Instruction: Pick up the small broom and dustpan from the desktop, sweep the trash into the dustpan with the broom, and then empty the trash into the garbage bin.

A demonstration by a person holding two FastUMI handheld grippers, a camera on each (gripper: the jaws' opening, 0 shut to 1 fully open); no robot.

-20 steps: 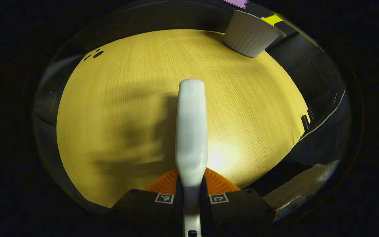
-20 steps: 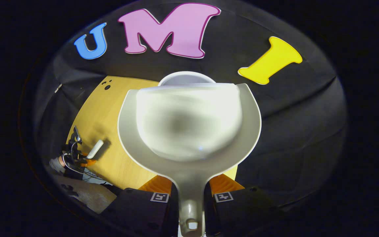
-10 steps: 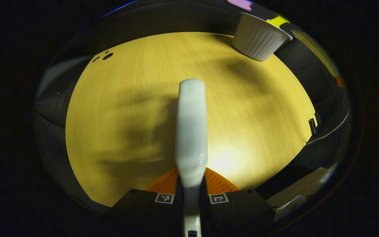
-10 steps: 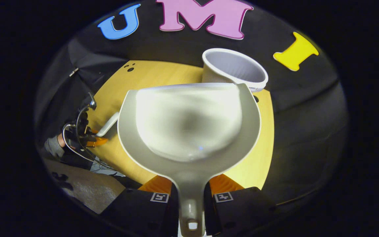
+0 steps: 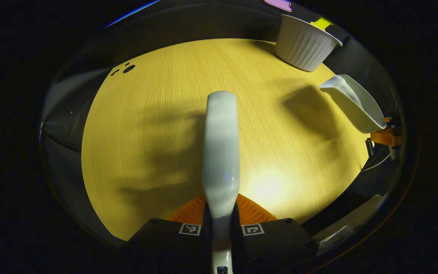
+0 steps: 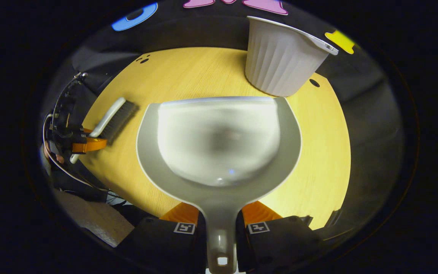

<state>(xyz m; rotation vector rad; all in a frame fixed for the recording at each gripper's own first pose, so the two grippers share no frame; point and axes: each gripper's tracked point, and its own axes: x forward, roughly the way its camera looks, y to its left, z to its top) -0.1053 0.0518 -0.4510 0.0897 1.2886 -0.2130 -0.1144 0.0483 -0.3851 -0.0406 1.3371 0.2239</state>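
The left gripper (image 5: 221, 224) hangs above the table (image 5: 158, 114), fingers clamping the broom (image 5: 221, 152); right gripper (image 6: 221, 224) fingers clamp the dustpan (image 6: 219, 140), apparently empty, garbage bin (image 6: 280, 57) beyond.

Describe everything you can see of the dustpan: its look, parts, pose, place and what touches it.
The dustpan looks like pale grey-white plastic: a broad rounded scoop with a raised rim, a straight front lip and a narrow handle with a small hole at its end. The right tool is shut on that handle. No trash shows inside it. In the left gripper view it hangs tilted above the wooden table, short of the ribbed white bin.
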